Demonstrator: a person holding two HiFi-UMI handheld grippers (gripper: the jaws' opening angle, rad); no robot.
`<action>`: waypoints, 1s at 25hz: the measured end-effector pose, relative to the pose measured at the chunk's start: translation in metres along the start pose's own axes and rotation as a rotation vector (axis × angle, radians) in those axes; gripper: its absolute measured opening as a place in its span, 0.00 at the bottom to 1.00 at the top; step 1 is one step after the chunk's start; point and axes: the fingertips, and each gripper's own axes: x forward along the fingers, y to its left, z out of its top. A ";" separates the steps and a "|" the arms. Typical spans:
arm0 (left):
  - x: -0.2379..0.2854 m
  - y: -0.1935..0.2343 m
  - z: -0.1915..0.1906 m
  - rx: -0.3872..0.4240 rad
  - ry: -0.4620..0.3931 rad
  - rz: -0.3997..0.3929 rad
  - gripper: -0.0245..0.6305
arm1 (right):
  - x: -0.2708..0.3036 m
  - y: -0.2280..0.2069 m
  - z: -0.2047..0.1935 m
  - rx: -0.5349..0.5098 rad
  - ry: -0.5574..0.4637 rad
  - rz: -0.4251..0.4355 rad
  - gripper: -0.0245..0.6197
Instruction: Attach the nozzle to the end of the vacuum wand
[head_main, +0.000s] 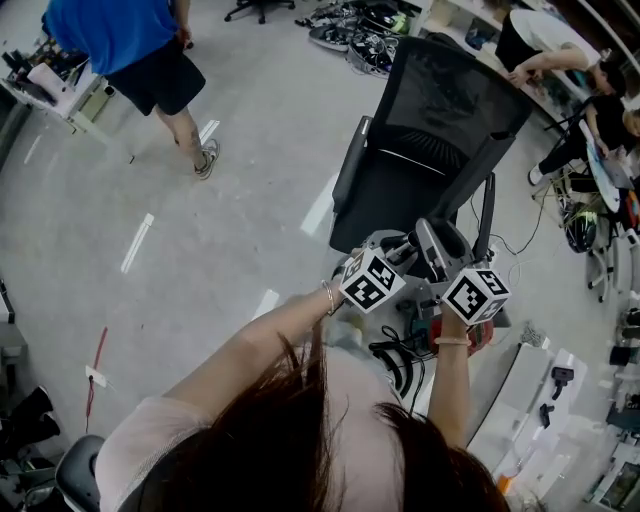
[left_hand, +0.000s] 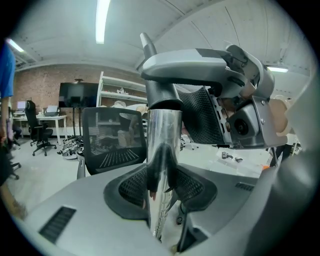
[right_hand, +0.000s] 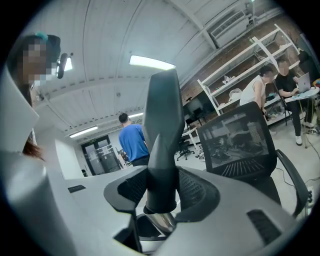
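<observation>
My left gripper (left_hand: 162, 186) is shut on the shiny chrome vacuum wand (left_hand: 162, 145), which stands upright between its pads. A grey nozzle (left_hand: 192, 70) sits at the wand's top end and reaches right toward the other gripper. My right gripper (right_hand: 160, 192) is shut on that dark grey, tapered nozzle (right_hand: 162, 135); the chrome wand end (right_hand: 161, 223) shows just under the nozzle's base. In the head view both grippers meet in front of me, marker cubes side by side, left gripper (head_main: 398, 255) and right gripper (head_main: 452, 265), with the dark nozzle (head_main: 438, 243) between them.
A black mesh office chair (head_main: 430, 130) stands right behind the grippers. A person in a blue shirt (head_main: 120, 40) walks at the far left. Two people (head_main: 560, 50) work at the top right. Cables (head_main: 395, 360) and a white bench with tools (head_main: 545, 400) lie below right.
</observation>
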 end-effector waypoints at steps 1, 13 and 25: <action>0.000 -0.001 0.001 0.002 -0.001 -0.004 0.27 | -0.002 0.001 0.000 0.003 -0.004 0.006 0.32; 0.002 -0.018 0.000 0.031 -0.007 -0.065 0.27 | -0.018 0.010 -0.012 -0.067 -0.035 0.025 0.32; 0.004 -0.027 0.002 0.056 -0.006 -0.098 0.27 | -0.031 0.014 -0.012 -0.191 -0.078 -0.066 0.32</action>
